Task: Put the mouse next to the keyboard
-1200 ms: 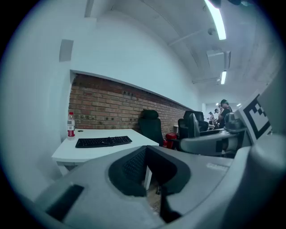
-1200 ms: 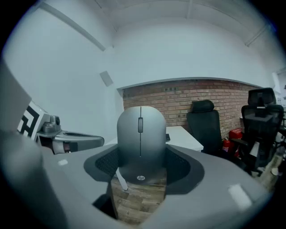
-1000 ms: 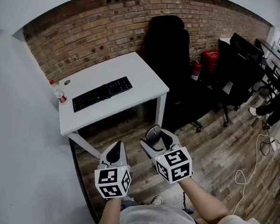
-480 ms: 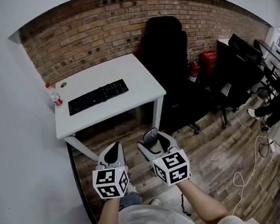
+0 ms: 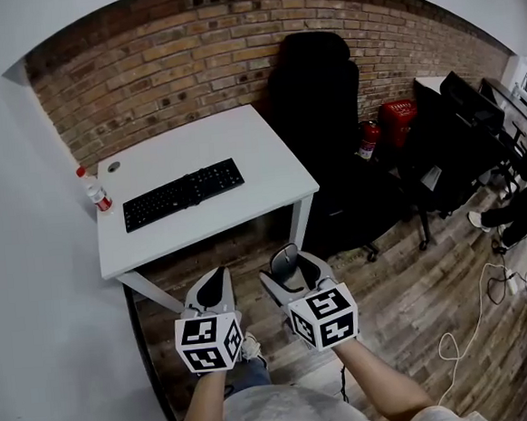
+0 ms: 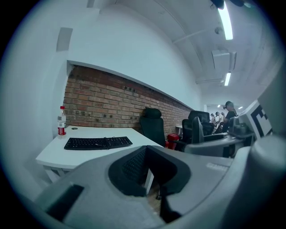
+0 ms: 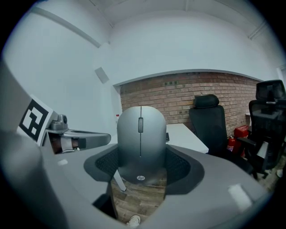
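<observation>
Since a second ago: seeing table (image 5: 240,139) and keyboard (image 5: 183,193) sitting slightly further left in the head view; keeping the same clamp on the mouse (image 7: 140,138).
Right gripper (image 5: 290,263): clamping the mouse between both pads, holding it in the air, well short of the table.
Mouse heading: pointing wheel end forward, away from the gripper, logo end toward it; lying lengthwise along the jaws.
Left gripper (image 5: 218,276): holding jaws together on nothing, hovering just left of the right gripper.
Keyboard: lying ahead and left of both grippers, well apart; bottle (image 5: 92,193) standing beyond its left end.
</observation>
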### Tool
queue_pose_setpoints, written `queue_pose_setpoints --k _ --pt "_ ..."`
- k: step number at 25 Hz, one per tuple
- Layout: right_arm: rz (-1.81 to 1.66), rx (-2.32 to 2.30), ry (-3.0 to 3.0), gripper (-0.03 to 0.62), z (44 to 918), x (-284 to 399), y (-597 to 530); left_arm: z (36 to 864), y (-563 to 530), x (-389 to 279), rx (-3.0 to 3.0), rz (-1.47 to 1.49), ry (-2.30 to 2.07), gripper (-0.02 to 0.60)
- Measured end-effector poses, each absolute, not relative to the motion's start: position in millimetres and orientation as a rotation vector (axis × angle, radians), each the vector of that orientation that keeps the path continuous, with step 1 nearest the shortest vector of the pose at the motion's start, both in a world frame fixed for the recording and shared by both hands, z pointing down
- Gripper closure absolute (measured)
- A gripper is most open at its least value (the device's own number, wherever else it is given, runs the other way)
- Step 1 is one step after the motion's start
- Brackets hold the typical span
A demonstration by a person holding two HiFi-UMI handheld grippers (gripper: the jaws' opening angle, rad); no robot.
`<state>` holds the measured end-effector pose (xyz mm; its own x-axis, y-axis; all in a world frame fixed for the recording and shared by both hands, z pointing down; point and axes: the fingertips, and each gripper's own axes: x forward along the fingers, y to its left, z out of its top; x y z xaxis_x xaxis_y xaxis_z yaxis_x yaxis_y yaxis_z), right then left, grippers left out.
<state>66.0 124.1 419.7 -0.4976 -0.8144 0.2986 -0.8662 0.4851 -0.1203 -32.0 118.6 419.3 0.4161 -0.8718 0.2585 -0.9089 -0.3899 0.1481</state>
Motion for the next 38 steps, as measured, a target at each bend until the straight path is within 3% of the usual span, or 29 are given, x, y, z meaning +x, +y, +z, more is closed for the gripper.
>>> queue_pose_setpoints --k 20,38 --pt "0.451 1.454 -2.428 0.284 428 23 -56 429 -67 -80 2.391 0.232 -1.479 0.589" --pt "0.485 1.522 -2.328 0.284 435 -6 -135 441 -147 -109 2.423 0.229 -1.36 0.588"
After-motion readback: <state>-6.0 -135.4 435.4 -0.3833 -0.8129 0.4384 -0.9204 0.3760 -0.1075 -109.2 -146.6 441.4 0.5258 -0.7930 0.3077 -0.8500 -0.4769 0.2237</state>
